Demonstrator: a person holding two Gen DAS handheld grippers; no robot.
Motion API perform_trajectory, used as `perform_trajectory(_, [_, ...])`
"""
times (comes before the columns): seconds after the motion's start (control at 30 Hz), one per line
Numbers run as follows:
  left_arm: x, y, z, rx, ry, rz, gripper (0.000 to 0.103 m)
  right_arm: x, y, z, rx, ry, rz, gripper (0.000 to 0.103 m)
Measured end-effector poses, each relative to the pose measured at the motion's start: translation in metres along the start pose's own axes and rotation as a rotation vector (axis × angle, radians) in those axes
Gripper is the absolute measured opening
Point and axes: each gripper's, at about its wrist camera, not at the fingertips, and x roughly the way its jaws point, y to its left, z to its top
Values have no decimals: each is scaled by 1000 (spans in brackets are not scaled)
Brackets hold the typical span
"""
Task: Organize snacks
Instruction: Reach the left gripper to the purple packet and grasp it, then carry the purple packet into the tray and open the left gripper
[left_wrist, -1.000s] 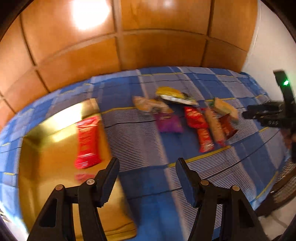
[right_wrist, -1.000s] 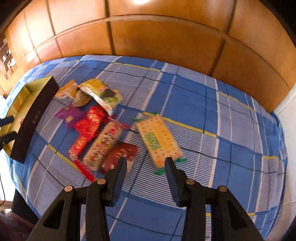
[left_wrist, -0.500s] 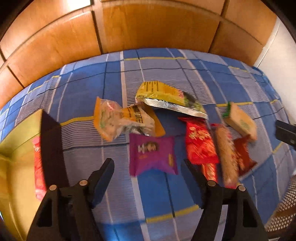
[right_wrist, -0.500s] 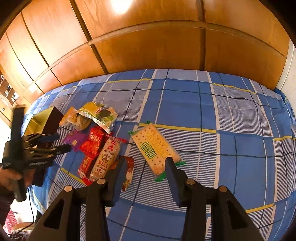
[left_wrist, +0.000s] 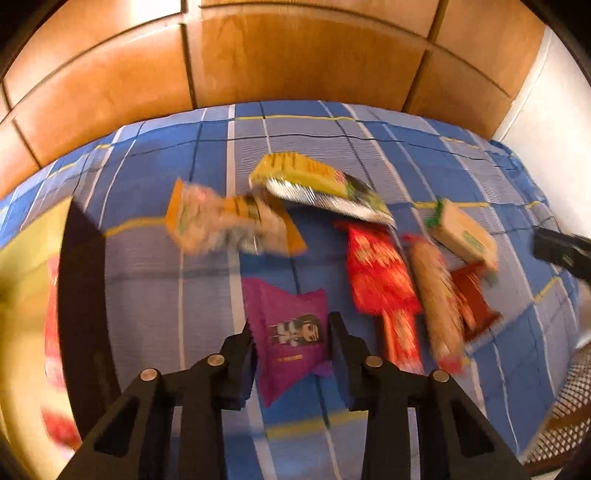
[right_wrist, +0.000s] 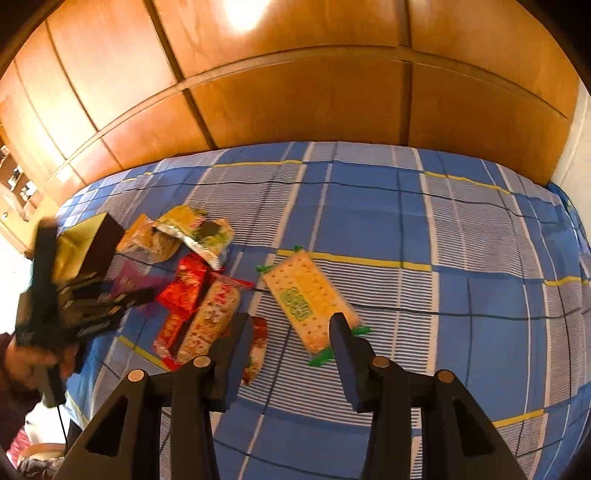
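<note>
My left gripper (left_wrist: 291, 336) is open with its fingers on either side of a purple snack packet (left_wrist: 290, 332) lying on the blue checked bedspread (left_wrist: 155, 295). Whether the pads touch the packet I cannot tell. Beyond lie an orange packet (left_wrist: 225, 225), a yellow bag (left_wrist: 317, 184), red packets (left_wrist: 380, 280), a tan roll (left_wrist: 436, 302) and a cracker pack (left_wrist: 463, 232). A gold box (left_wrist: 26, 266) with a red packet inside is at the left. My right gripper (right_wrist: 291, 328) is open and empty, above the cracker pack (right_wrist: 306, 295).
Wooden wardrobe panels (right_wrist: 295, 92) stand behind the bed. In the right wrist view the left gripper (right_wrist: 107, 306) and the hand holding it are at the left, in front of the gold box (right_wrist: 85, 240). A white wall (left_wrist: 554, 110) is at the right.
My left gripper has swung right from the gold box and moved down to the purple packet, which now lies between its fingers. The right gripper has shifted only slightly over the cracker pack.
</note>
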Motion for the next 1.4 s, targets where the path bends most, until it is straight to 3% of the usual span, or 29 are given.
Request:
perform_trajectory(0.23, [-31,-9,-54,-22,-54,-29,35,14,-14,-3,50,74,-15,43])
perform_trajectory(0.33, [-25,-12,-70,-31,-18,-43,33,20,-10,-5,44,114,50,43])
perform_trajectory(0.4, [-23,-14,-76,-12,-42,-25,33,24,-3,-7,37,132,97,43])
perform_trajectory(0.6, [-22,-15,-79,-2,-62,-19,33,35,21,-14,-10,181,117,43])
perform_trajectory(0.97, [-24,-11,-87,-13,-98,-35,33,69,29,-8,43,232,128,43])
perform_trajectory(1.1, [-25,-12,-90,-12,-112,-30,33,77,40,-10,-21,230,117,39])
perform_trajectory(1.2, [-27,-9,-89,-30,-108,-45,31,75,47,-12,-83,218,100,37])
perform_trajectory(1.4, [-48,0,-86,-63,-134,-91,30,79,40,-12,-57,237,130,37])
